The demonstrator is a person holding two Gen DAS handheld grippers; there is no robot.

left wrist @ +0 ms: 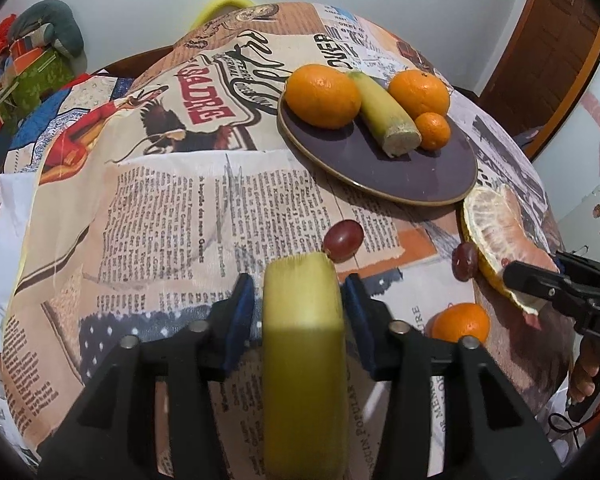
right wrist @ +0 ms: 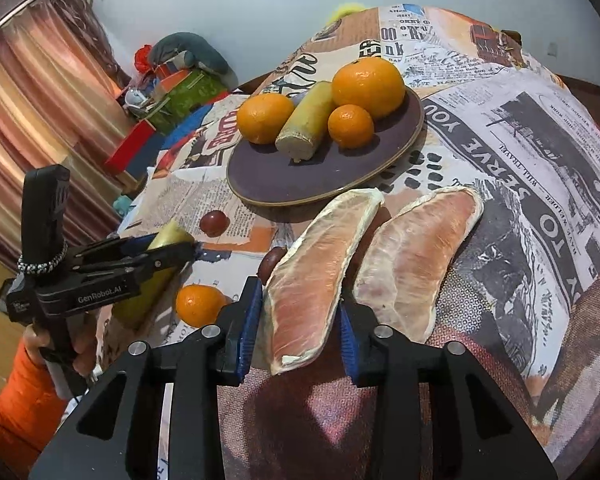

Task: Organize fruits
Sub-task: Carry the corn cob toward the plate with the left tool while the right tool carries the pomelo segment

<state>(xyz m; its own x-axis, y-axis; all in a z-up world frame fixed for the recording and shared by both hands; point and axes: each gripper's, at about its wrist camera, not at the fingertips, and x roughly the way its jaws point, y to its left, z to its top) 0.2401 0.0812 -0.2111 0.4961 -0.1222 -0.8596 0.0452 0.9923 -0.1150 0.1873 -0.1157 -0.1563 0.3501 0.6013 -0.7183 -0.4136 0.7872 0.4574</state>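
Observation:
A dark purple plate (left wrist: 420,168) (right wrist: 300,176) holds two large oranges (left wrist: 322,96) (right wrist: 368,82), a small mandarin (left wrist: 433,131) (right wrist: 351,126) and a cut banana half (left wrist: 386,114) (right wrist: 306,122). My left gripper (left wrist: 300,300) is shut on another banana half (left wrist: 304,352) (right wrist: 160,276), held above the cloth. My right gripper (right wrist: 300,316) is shut on a pomelo segment (right wrist: 320,276) (left wrist: 500,240). A second pomelo segment (right wrist: 416,260) lies to its right. Two red grapes (left wrist: 343,239) (left wrist: 465,261) and a loose mandarin (left wrist: 460,322) (right wrist: 200,305) lie on the cloth.
The table wears a newspaper-print cloth (left wrist: 172,220) (right wrist: 520,160). Boxes and a grey stuffed toy (left wrist: 48,36) (right wrist: 188,60) are piled at the far left. A curtain (right wrist: 32,120) hangs left, a wooden door (left wrist: 548,48) stands right.

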